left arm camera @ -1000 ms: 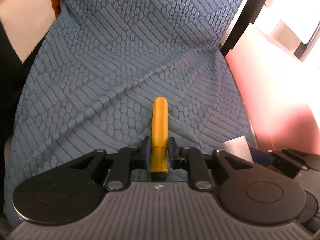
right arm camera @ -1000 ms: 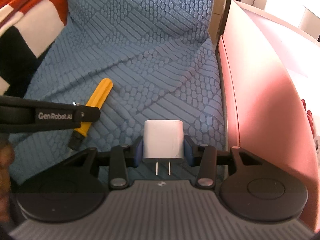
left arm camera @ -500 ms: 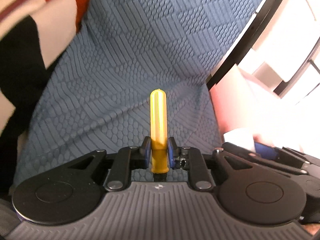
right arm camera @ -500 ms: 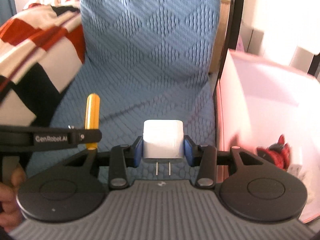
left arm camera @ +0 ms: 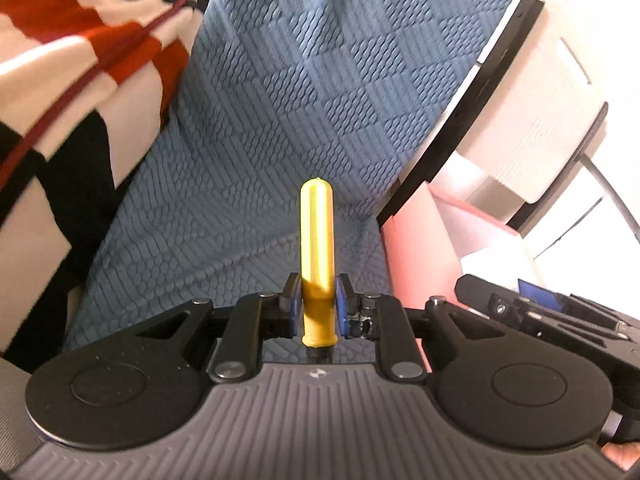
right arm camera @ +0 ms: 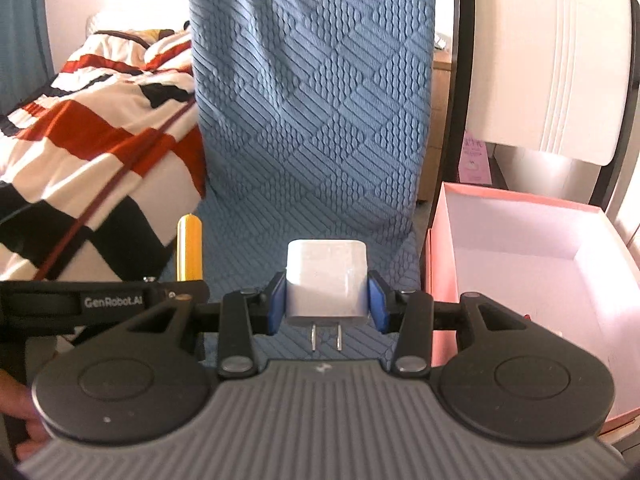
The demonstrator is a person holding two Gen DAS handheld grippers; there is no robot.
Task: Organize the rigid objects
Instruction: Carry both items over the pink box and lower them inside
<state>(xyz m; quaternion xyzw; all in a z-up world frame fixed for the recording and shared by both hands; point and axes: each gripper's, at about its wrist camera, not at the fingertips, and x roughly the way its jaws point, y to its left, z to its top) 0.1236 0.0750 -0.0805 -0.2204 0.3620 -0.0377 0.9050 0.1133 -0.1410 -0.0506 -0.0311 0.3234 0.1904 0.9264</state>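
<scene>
While both grippers hang above the blue textured cover (right arm camera: 312, 120), each is clamped on one item. Left gripper (left arm camera: 318, 304): blue pads pressed on the lower part of a yellow handle (left arm camera: 317, 248), which stands upright between them, rounded end up; a short dark stub shows just below the pads (too small to identify). Right gripper (right arm camera: 326, 304): pads squeezed against the two sides of a white charger (right arm camera: 326, 280), block-shaped, its two metal prongs pointing back toward the camera.

Neither item touches the cover; both are held clear of it.

Surroundings, right wrist view: pink box (right arm camera: 440, 248) with white inside stands open just off the right edge of the cover, directly right of the charger. Its visible floor is bare apart from a small red speck near the close wall (cannot tell what it is). A striped red, white and black blanket (right arm camera: 100, 120) lies along the left edge of the cover. The left gripper's arm crosses the lower left of that view, yellow handle rising behind it, well left of the charger.

Left wrist view: pink box wall (left arm camera: 420, 248) sits right of the handle; part of the right gripper shows at the far right edge.
</scene>
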